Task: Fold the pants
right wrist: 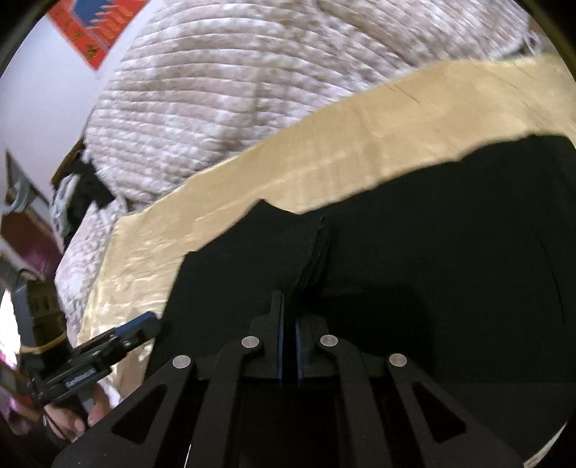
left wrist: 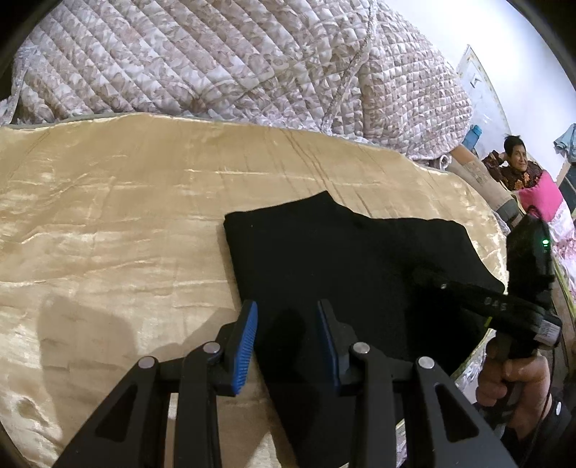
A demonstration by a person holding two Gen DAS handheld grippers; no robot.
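Black pants [left wrist: 345, 259] lie folded into a compact block on a gold satin sheet [left wrist: 118, 216]. My left gripper [left wrist: 288, 324] is open and empty, its blue-padded fingers over the near left edge of the pants. In the right wrist view the pants [right wrist: 414, 252] fill the lower right. My right gripper [right wrist: 288, 313] is shut, apparently on a raised fold of the pants [right wrist: 318, 252]. The right gripper also shows in the left wrist view [left wrist: 432, 280], low over the pants' right side. The left gripper shows at the lower left of the right wrist view [right wrist: 144, 322].
A quilted floral bedspread [left wrist: 252, 61] is heaped behind the sheet. A person [left wrist: 514, 162] sits at the far right beside a pink cushion [left wrist: 540, 198]. A red poster [right wrist: 93, 28] hangs on the wall.
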